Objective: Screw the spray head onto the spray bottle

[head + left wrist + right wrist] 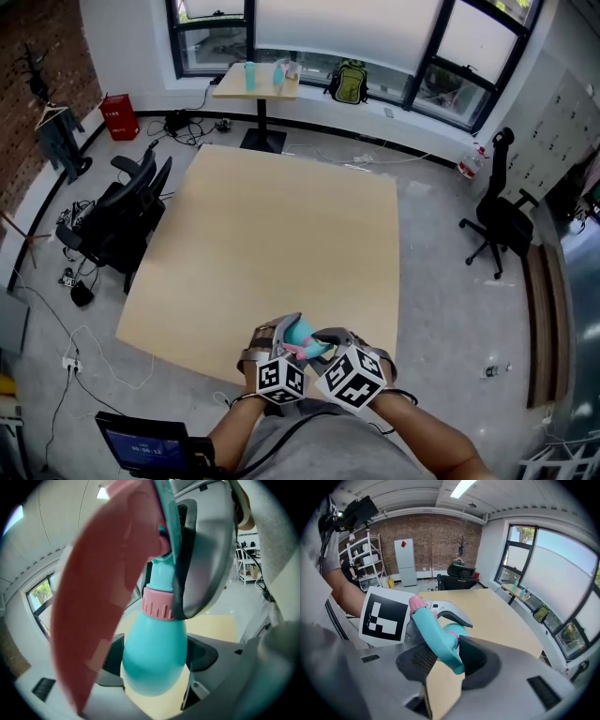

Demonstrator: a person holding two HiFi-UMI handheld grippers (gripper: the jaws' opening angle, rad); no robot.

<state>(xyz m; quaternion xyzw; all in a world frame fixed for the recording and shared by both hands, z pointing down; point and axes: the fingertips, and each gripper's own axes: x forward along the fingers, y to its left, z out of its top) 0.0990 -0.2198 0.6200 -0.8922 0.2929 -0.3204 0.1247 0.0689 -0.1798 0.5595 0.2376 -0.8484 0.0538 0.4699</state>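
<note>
Above the near edge of the table (pixel 281 234), my left gripper (pixel 157 667) pinches the belly of the spray bottle (pixel 154 653), probably light, slick and squeezable. My right gripper (pixel 445 660) clamps the stiffer spray head (pixel 436 637) on its neck.

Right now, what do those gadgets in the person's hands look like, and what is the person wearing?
The left hand-held gripper and the right hand-held gripper look alike: rounded grey shell, jaws lined with black ribbed pads, and a cube of black-and-white square markers. The person wears a grey top; forearms are bare.
</note>
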